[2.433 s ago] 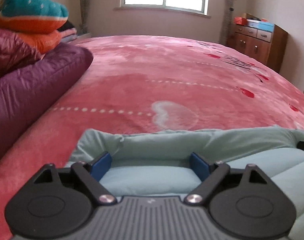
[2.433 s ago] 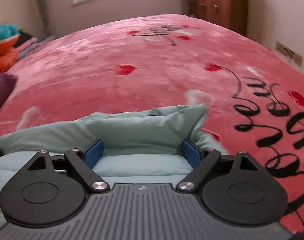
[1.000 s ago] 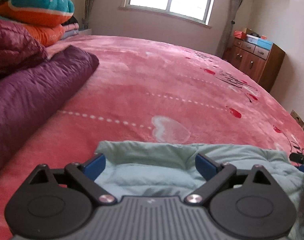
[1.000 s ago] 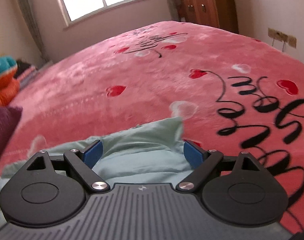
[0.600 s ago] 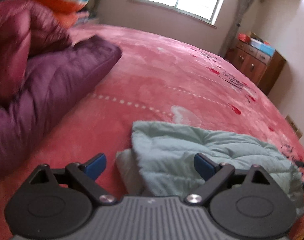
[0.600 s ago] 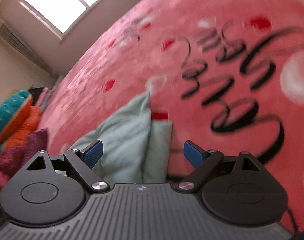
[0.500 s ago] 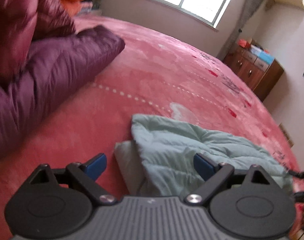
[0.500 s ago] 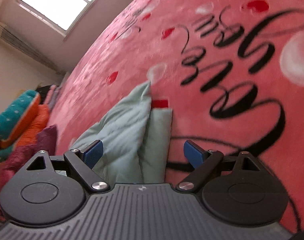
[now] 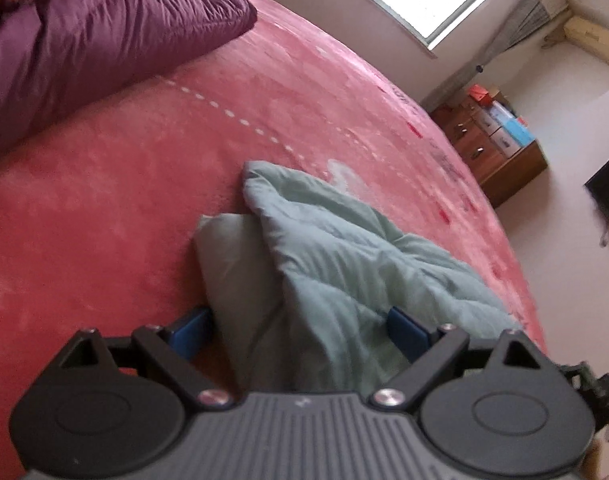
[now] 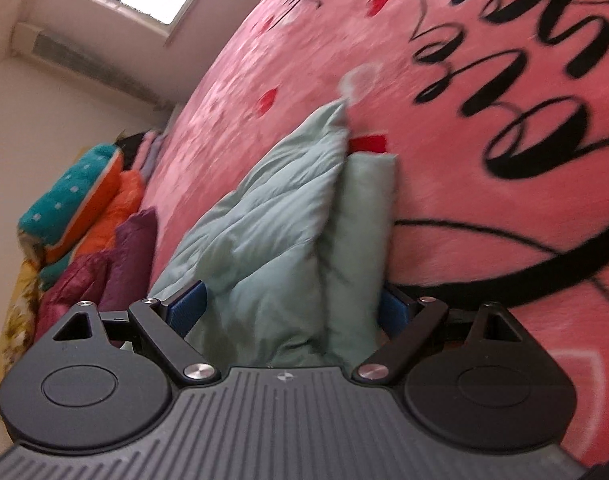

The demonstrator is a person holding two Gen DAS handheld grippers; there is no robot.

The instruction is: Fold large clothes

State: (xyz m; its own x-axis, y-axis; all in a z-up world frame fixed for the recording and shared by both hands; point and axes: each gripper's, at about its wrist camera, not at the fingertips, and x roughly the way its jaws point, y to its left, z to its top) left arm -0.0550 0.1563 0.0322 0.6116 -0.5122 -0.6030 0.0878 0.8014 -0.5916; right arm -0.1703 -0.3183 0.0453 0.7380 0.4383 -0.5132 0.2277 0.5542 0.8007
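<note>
The green jacket is seen lying doubled over on the red blanket, so one fold looks done. It is straddled at each end by the spread left gripper and right gripper, neither pinching. Further folds are judged to remain.

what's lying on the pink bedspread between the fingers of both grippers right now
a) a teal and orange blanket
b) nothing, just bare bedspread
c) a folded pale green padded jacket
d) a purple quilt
c: the pale green padded jacket lies folded on the pink bedspread, and both the left gripper and the right gripper have their fingers spread wide on either side of it.
</note>
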